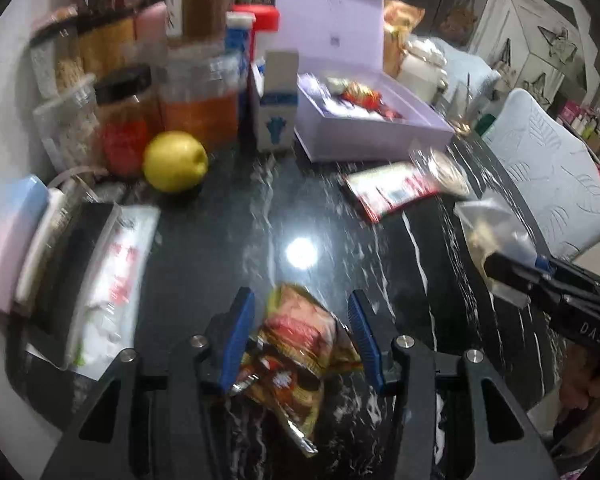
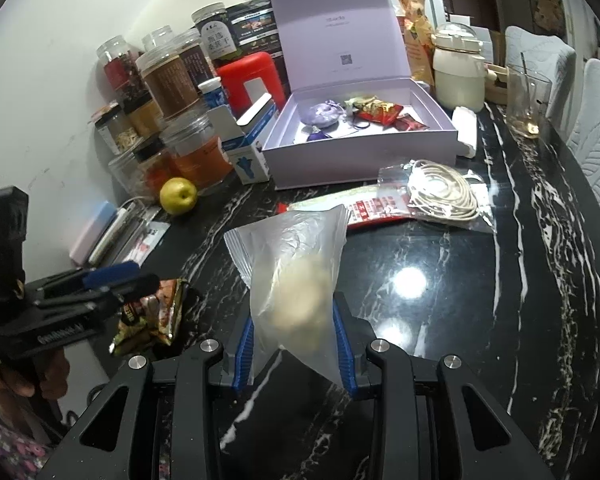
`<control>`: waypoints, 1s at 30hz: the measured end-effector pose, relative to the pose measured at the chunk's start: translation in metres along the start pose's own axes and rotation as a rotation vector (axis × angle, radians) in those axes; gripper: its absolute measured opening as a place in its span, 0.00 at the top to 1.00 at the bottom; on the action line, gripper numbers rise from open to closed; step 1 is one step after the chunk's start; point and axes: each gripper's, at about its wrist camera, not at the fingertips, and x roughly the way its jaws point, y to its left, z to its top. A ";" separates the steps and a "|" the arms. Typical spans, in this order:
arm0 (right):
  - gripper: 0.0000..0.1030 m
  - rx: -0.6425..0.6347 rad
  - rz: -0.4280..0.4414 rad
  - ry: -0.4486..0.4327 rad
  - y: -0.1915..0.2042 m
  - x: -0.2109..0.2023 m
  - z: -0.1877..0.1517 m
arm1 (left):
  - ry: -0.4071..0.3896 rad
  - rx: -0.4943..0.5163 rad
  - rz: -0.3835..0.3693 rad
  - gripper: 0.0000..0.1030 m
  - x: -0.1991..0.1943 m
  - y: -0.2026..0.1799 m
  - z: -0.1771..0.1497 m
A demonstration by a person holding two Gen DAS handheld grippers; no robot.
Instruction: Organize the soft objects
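Observation:
In the left wrist view my left gripper has a crumpled red-and-yellow snack packet between its blue pads, which touch both of its sides low over the black marble table. The right wrist view shows that packet under the left gripper. My right gripper is shut on a translucent plastic bag with a pale lump inside, held above the table. An open lavender box stands behind, holding a purple pouch and red wrapped snacks.
Jars and a yellow fruit crowd the back left by the wall. A red flat packet and a bagged coil of cord lie in front of the box. A glass, a cream pot and chairs stand right.

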 end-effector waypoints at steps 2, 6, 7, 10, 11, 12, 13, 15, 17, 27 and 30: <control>0.66 0.004 -0.003 0.004 -0.001 0.000 -0.002 | 0.014 -0.004 -0.005 0.45 0.004 0.002 -0.004; 0.66 0.024 -0.009 0.009 -0.006 -0.001 -0.006 | 0.065 -0.033 -0.039 0.39 0.012 0.007 -0.011; 0.66 0.030 -0.009 0.010 -0.007 -0.001 -0.006 | 0.085 -0.039 -0.038 0.34 0.016 0.008 -0.013; 0.66 0.044 -0.009 0.017 -0.010 0.002 -0.008 | 0.101 -0.050 -0.054 0.32 0.022 0.009 -0.019; 0.66 0.045 -0.010 0.018 -0.010 0.002 -0.008 | 0.096 -0.032 -0.039 0.31 0.023 0.007 -0.019; 0.66 0.044 -0.011 0.020 -0.010 0.003 -0.008 | 0.100 -0.020 -0.035 0.31 0.024 0.005 -0.019; 0.66 0.042 -0.011 0.022 -0.010 0.004 -0.008 | 0.094 -0.007 -0.028 0.29 0.024 0.003 -0.019; 0.66 0.039 -0.008 0.024 -0.009 0.006 -0.008 | 0.083 0.014 -0.006 0.26 0.026 -0.001 -0.020; 0.66 0.038 -0.006 0.026 -0.009 0.007 -0.008 | 0.075 0.035 0.003 0.25 0.027 -0.004 -0.019; 0.66 0.062 -0.010 0.037 -0.018 0.012 -0.011 | 0.027 0.060 0.021 0.44 0.032 -0.011 -0.016; 0.66 0.074 -0.010 0.040 -0.023 0.014 -0.011 | 0.025 0.052 0.019 0.49 0.033 -0.011 -0.014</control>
